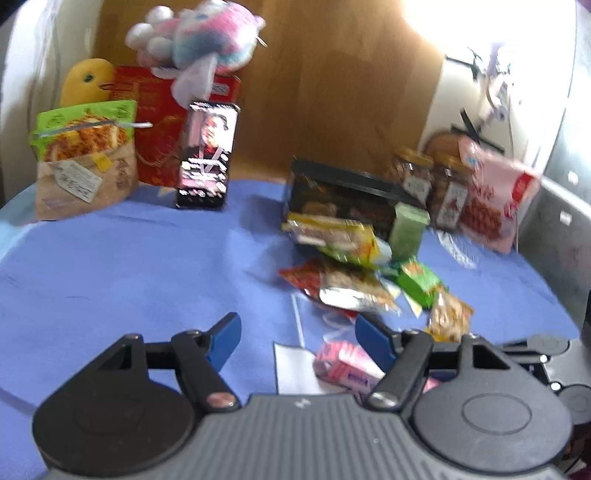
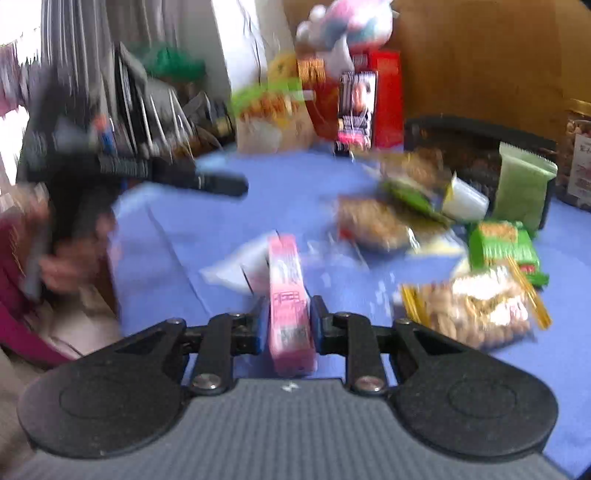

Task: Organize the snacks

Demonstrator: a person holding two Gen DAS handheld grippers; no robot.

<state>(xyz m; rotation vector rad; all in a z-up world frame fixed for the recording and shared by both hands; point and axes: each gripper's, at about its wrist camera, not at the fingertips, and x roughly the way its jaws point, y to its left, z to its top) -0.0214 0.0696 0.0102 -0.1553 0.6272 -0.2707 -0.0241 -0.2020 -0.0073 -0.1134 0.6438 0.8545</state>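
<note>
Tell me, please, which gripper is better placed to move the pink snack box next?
Probably the right gripper: the pink box sits between its fingers. The left gripper is open and empty.

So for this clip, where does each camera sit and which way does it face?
Left wrist: on the left tool, angled down over the blue tablecloth toward the snack pile; only its open blue fingers show.
Right wrist: on the right tool, angled down at the table; the pink box sits between its fingers; a blurred hand shows at left.
Shared: pink box, black box, plush toy.
</note>
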